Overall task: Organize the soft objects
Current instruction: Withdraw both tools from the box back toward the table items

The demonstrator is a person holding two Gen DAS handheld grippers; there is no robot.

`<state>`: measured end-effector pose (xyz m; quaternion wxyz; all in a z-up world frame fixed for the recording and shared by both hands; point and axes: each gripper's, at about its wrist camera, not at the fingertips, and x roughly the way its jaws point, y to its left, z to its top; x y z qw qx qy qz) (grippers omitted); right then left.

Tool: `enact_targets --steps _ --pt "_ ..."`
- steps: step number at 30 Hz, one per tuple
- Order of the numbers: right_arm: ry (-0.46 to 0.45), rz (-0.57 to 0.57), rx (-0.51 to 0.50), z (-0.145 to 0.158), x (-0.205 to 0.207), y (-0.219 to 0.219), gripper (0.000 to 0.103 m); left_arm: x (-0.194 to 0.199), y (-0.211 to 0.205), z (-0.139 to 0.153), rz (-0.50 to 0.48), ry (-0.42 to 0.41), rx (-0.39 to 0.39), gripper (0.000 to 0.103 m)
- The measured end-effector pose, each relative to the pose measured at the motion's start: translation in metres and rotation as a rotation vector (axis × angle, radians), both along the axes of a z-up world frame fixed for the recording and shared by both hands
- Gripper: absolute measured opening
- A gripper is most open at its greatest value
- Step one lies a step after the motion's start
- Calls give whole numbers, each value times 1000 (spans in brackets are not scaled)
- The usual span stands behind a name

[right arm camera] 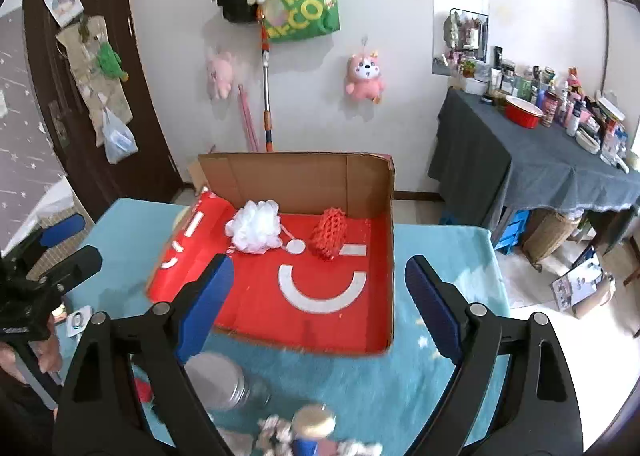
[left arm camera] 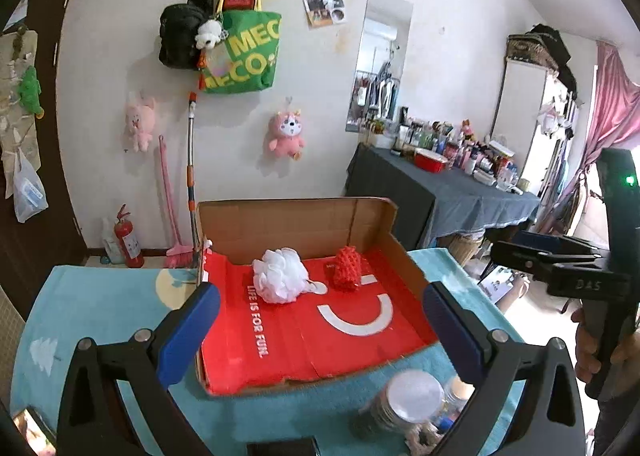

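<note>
Between the wide-spread blue pads of the left gripper nothing is held; its jaws stand fully apart over the near edge of the cardboard box. The right gripper is likewise open and empty, its pads framing the box floor from the near side. Seen from the left wrist, the right gripper shows at about three o'clock, gripped by a hand.

Inside the box, on its red printed floor, a white bath pouf lies toward eleven o'clock from the left gripper, close to the back wall. Just beside it, toward one o'clock, a red knitted scrubber stands near the back wall; the two look apart, with the pouf's round white tag lying between them. The box has tall brown walls at the back and right, and its left flap is folded outward.

The box rests on a turquoise cloth. At six o'clock, nearest the cameras, a blurred jar with a silver lid and some small items sit on the cloth; what they are cannot be told.
</note>
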<state>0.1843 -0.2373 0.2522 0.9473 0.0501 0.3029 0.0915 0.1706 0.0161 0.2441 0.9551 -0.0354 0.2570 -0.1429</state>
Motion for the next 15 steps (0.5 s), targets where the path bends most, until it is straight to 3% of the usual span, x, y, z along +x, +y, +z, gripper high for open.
enact_targets --steps 8,11,15 --pt "-160 -39 -27 5 -96 -7 88 -75 3 0 8 -110 -41 103" --pt "-234 -59 -50 -4 -133 -4 98 -104 2 -7 -1 -147 -63 103" --pt "-281 -115 -53 -30 -170 0 99 -136 -4 -22 8 -194 -60 103"
